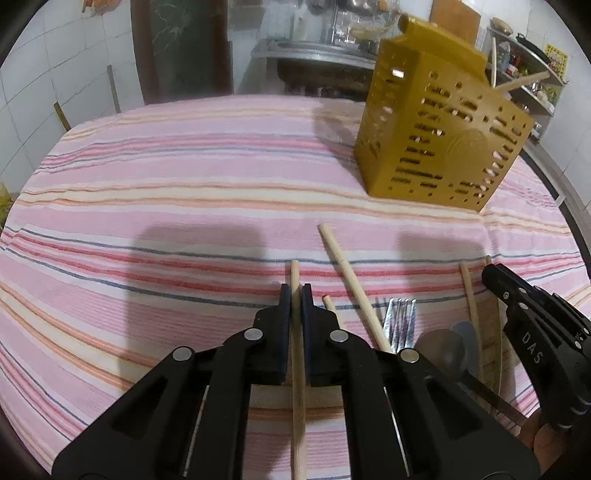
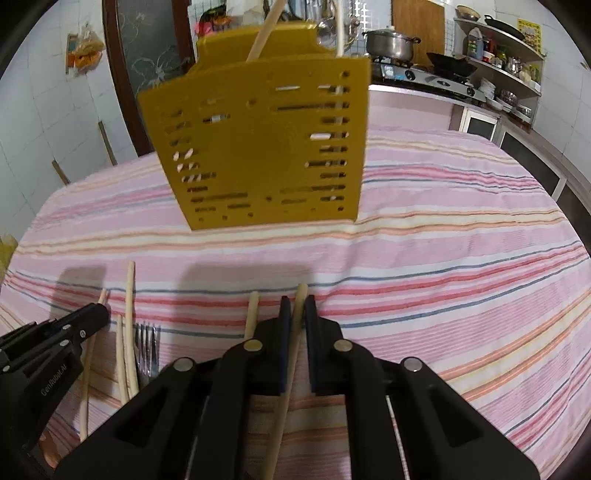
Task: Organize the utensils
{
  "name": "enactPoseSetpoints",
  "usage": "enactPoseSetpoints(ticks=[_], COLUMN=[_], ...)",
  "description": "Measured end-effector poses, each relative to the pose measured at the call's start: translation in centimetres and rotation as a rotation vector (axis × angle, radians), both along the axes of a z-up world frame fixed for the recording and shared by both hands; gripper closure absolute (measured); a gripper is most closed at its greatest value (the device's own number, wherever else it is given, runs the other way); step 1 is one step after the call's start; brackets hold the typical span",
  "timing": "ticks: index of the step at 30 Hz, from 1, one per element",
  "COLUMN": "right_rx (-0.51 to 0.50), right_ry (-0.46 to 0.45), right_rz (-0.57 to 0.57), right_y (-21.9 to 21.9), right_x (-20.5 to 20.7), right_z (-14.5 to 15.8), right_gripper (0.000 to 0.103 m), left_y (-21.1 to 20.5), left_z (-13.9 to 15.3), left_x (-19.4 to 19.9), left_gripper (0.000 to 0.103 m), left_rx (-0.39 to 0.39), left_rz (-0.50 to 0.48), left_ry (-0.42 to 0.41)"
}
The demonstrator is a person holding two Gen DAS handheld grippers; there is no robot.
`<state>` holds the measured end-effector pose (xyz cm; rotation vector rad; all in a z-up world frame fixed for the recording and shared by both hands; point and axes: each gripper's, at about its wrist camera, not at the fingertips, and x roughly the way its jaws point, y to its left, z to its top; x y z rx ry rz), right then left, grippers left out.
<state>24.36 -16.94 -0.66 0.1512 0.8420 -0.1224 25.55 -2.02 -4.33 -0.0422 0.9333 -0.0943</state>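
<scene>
My left gripper [image 1: 295,291] is shut on a wooden chopstick [image 1: 297,387] just above the striped cloth. My right gripper [image 2: 297,304] is shut on another chopstick [image 2: 286,391]. The yellow perforated utensil holder [image 1: 439,129] stands at the far right in the left wrist view and straight ahead in the right wrist view [image 2: 266,147], with two chopsticks [image 2: 264,35] sticking out of it. Loose chopsticks [image 1: 351,280], forks [image 1: 400,323] and a metal spoon [image 1: 441,349] lie between the grippers. The right gripper shows at the right in the left wrist view [image 1: 491,273].
A pink striped cloth [image 2: 461,240] covers the round table. Behind it are a door [image 1: 181,48], a sink counter [image 1: 314,55], a stove with a pot [image 2: 391,44] and shelves with bottles [image 2: 495,48]. More chopsticks [image 2: 129,325] and forks [image 2: 147,347] lie left of the right gripper.
</scene>
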Motion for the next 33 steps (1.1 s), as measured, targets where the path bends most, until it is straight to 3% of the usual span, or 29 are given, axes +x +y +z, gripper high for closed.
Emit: enactPoseSetpoints(ticks=[5, 14, 20, 26, 33], right_rx=[0.042, 0.062, 0.015, -0.030, -0.044], right_ry=[-0.074, -0.287, -0.438, -0.526, -0.579], right_rz=[-0.017, -0.009, -0.009, -0.002, 0.001], right_y=[-1.1, -1.4, -1.1, -0.8, -1.1], right_x=[-1.1, -4.1, -7.2, -9.5, -11.3], right_z=[1.3, 5.3, 8.1, 9.4, 10.5], right_gripper=[0.095, 0.096, 0.096, 0.096, 0.097], left_y=[0.1, 0.8, 1.5, 2.7, 2.3], left_z=[1.6, 6.6, 8.9, 10.4, 11.0], left_x=[-1.1, -4.7, -7.8, -10.1, -11.9], left_gripper=[0.099, 0.099, 0.099, 0.099, 0.099], left_rx=[-0.008, -0.012, -0.013, -0.058, -0.035], left_rz=[-0.003, 0.013, 0.034, 0.061, 0.060], left_ry=[-0.080, -0.334, -0.464, -0.532, -0.588])
